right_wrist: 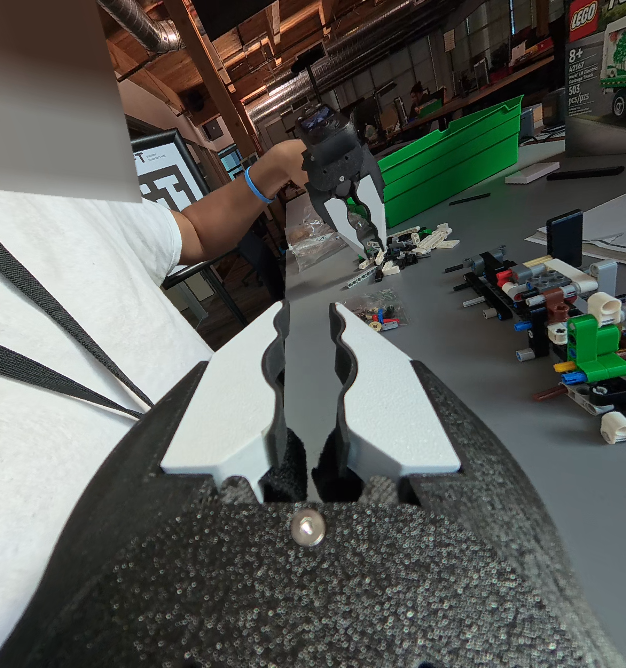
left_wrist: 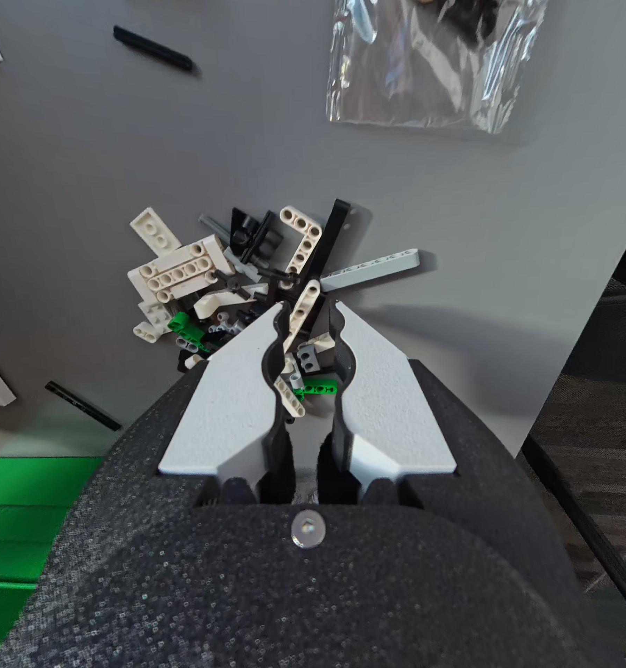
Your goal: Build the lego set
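Note:
My left gripper (left_wrist: 309, 305) hangs tip-down over a pile of loose toy building parts (left_wrist: 203, 274) on the grey table (left_wrist: 449, 217). Its jaws stand apart. A cream beam with holes (left_wrist: 302, 318) slants up between the fingers and leans by the left pad; the right pad is clear of it. Small grey and green pieces lie below the gap. The right wrist view shows this gripper (right_wrist: 373, 249) with its tips in the pile (right_wrist: 413, 245). My right gripper (right_wrist: 309, 307) is open and empty, low over the table's near edge, close to a person's white shirt (right_wrist: 69, 325).
A clear plastic bag (left_wrist: 431, 61) and two black rods (left_wrist: 152, 48) (left_wrist: 82, 405) lie near the pile. A green bin (right_wrist: 449, 170), a partly built model (right_wrist: 564, 318), a small bag of parts (right_wrist: 380, 311) and a printed box (right_wrist: 604, 72) share the table. The table edge runs along the right (left_wrist: 575, 307).

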The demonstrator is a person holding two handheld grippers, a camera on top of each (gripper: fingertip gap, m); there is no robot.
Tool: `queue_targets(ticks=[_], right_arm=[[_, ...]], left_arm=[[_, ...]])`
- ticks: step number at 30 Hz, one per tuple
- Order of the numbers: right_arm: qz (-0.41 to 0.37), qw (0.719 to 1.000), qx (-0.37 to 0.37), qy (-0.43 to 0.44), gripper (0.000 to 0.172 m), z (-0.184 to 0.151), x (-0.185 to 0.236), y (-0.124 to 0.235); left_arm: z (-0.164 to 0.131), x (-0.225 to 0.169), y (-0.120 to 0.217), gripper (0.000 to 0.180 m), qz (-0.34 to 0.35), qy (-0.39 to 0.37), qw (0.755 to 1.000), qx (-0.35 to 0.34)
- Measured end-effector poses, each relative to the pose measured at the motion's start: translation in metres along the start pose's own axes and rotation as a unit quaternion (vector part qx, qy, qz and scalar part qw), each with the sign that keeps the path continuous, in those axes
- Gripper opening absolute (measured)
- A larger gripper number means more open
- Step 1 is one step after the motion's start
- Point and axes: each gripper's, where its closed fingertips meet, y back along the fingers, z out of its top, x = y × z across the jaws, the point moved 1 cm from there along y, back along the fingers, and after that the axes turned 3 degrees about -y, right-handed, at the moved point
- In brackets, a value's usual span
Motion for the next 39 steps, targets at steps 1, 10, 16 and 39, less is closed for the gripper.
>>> queue_targets(ticks=[1, 10, 16, 39], right_arm=[[0.0, 1.0, 0.001, 0.0, 0.02, 0.0, 0.0, 0.0], [0.001, 1.0, 0.001, 0.0, 0.02, 0.0, 0.0, 0.0], [0.002, 1.0, 0.003, 0.0, 0.02, -0.001, 0.001, -0.001], [-0.001, 1.0, 0.001, 0.004, 0.02, 0.0, 0.001, 0.0]], left_arm=[[-0.006, 0.002, -0.001, 0.018, 0.002, 0.001, 1.0, 0.006], [-0.022, 0.011, 0.0, 0.005, 0.005, 0.005, 1.0, 0.017], [-0.011, 0.078, 0.054, 0.006, 0.077, 0.03, 0.997, 0.005], [0.002, 0.202, -0.033, 0.006, -0.025, 0.081, 0.996, 0.025]])
